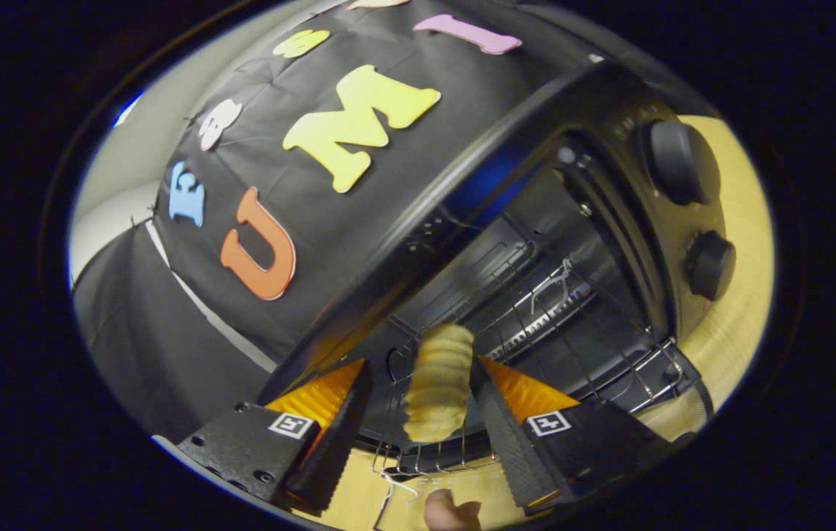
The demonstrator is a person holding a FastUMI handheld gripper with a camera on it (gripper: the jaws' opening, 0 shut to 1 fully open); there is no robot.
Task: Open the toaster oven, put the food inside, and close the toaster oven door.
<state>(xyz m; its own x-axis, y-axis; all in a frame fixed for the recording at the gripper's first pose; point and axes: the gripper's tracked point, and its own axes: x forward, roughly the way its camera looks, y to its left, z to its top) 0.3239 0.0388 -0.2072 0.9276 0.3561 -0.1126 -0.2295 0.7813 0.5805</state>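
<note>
A pale wooden tabletop [738, 324] lies before the black cloth wall [167, 324].

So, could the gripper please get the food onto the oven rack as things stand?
Probably yes: the gripper has the food between its open fingers, already over the rack, and the oven stands open.

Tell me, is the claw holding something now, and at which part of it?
It cannot be told. The ridged pastry sits between the fingers of the claw over the oven rack, touching the right finger, but a gap shows at the left one.
</note>
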